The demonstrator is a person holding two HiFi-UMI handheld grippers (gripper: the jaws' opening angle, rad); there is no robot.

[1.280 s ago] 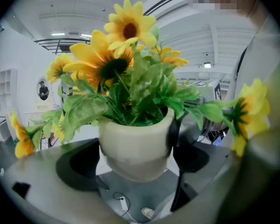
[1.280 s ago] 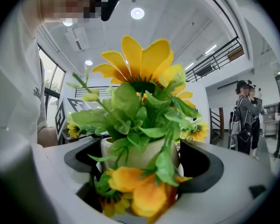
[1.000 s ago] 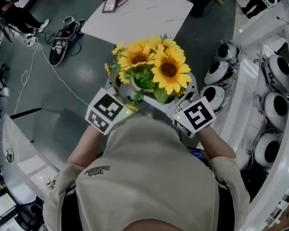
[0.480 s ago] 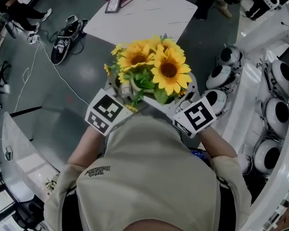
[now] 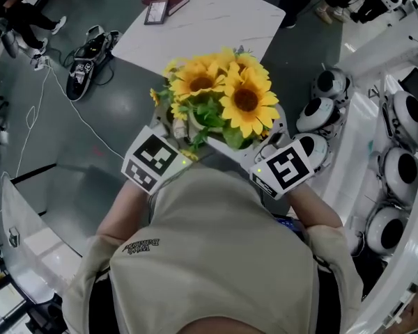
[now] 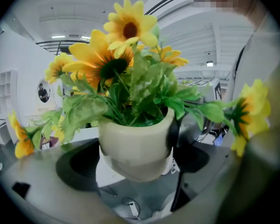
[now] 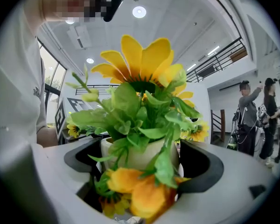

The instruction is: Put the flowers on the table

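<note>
A cream pot [image 6: 136,146] of yellow sunflowers [image 5: 219,96] is carried in the air, close in front of the person's chest. My left gripper [image 5: 175,129] presses on the pot's left side and my right gripper [image 5: 266,136] on its right side, so both are shut on it. In the left gripper view the pot fills the space between the dark jaws of the left gripper [image 6: 135,155]. Leaves and a drooping bloom hide part of the pot [image 7: 140,155] in the right gripper view. The white table [image 5: 216,26] stands ahead across the grey floor.
Two books [image 5: 164,2] lie at the table's far left corner. A black bag [image 5: 87,54] and a white cable [image 5: 70,103] lie on the floor at the left. White round-headed robots [image 5: 320,110] line the right side. People stand in the distance [image 7: 249,120].
The table, bag and floor have shifted a little in the head view as the person moves. Both grippers keep the same hold on the pot.
</note>
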